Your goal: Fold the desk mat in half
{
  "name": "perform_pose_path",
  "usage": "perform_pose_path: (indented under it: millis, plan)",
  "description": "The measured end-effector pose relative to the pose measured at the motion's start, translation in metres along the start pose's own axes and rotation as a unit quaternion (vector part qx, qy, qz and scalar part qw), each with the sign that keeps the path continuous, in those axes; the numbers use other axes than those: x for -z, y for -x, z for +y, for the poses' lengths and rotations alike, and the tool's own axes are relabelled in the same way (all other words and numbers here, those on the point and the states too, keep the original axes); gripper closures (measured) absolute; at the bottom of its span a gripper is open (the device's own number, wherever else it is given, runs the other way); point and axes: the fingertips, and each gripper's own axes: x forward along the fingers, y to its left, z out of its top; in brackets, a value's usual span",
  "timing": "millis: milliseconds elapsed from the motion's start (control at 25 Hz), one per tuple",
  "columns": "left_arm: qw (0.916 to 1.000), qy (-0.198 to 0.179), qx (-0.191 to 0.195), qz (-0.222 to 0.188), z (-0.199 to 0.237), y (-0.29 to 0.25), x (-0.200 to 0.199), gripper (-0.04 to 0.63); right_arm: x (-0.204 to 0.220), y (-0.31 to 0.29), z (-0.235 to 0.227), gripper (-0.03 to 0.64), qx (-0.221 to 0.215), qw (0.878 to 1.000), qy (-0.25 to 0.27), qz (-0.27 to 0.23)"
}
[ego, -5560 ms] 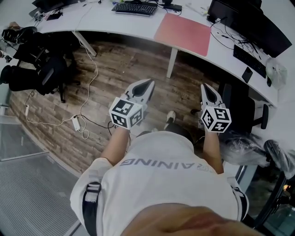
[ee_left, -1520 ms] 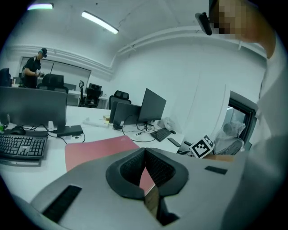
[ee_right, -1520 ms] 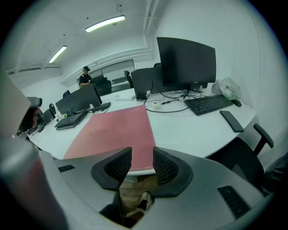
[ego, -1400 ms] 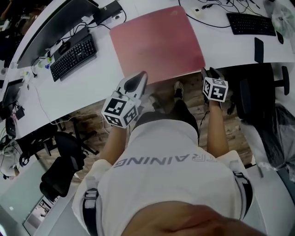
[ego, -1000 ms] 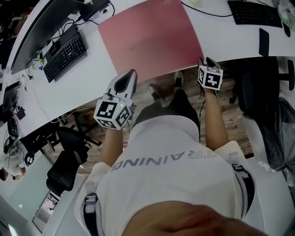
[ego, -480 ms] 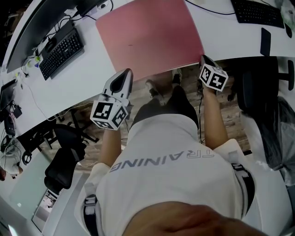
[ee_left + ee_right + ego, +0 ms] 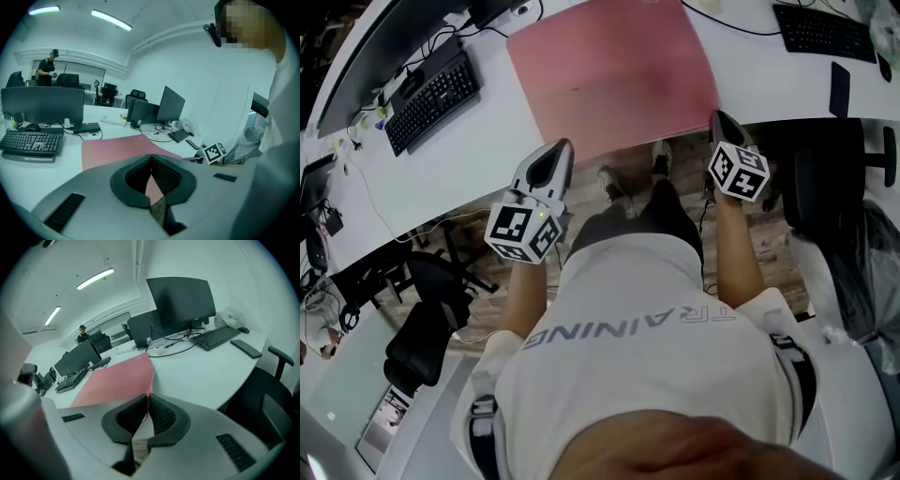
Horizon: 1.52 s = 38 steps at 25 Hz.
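Worryingly, right gripper [image 7: 146,399], just closing, pinches the desk mat's [image 7: 609,75] near-right corner; left gripper [image 7: 151,157], pressed together empty, risks a skewed fold.

A long white desk [image 7: 478,141] curves over wood-plank floor [image 7: 772,246], black office chairs [image 7: 427,330] around, strip lights [image 7: 111,20] overhead.

the desk mat [image 7: 614,75] is a plain pink rectangle, thin and flexible. it lies unfolded on the white desk [image 7: 478,141] in the upper middle of the head view, turned slightly so that its near edge slants along the desk's front rim. most of it lies flat. its near right corner is lifted a little off the desk, pinched by the right gripper [image 7: 719,120], whose jaws have just been closing on it. the near left corner sits in the closed jaws of the left gripper [image 7: 555,152].
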Motion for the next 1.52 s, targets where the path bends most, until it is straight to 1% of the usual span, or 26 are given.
perform_pose_path:
  millis: [200, 360, 520, 680, 1040, 1520]
  plan:
    - [0.9999, -0.003, 0.003, -0.013, 0.0, 0.01, -0.005, 0.568, -0.014, 0.01, 0.028, 0.575, -0.012, 0.999, 0.048, -0.021]
    - [0.9997, -0.001, 0.004, -0.023, -0.002, 0.017, -0.007, 0.568, -0.025, 0.019, 0.047, 0.577, -0.028, 0.996, 0.073, -0.033]
    - [0.9994, 0.003, 0.0, -0.035, 0.006, 0.032, -0.011, 0.568, -0.032, 0.024, 0.08, 0.577, -0.054, 0.993, 0.099, -0.043]
    - [0.9987, 0.011, -0.012, -0.048, 0.018, 0.048, -0.012, 0.568, -0.037, 0.025, 0.112, 0.576, -0.081, 0.988, 0.121, -0.047]
    - [0.9956, 0.035, -0.053, -0.07, 0.045, 0.089, -0.003, 0.568, -0.037, 0.017, 0.173, 0.577, -0.135, 0.979, 0.149, -0.044]
    - [0.9873, 0.067, -0.109, -0.094, 0.084, 0.142, 0.015, 0.568, -0.022, 0.004, 0.246, 0.577, -0.192, 0.963, 0.188, -0.021]
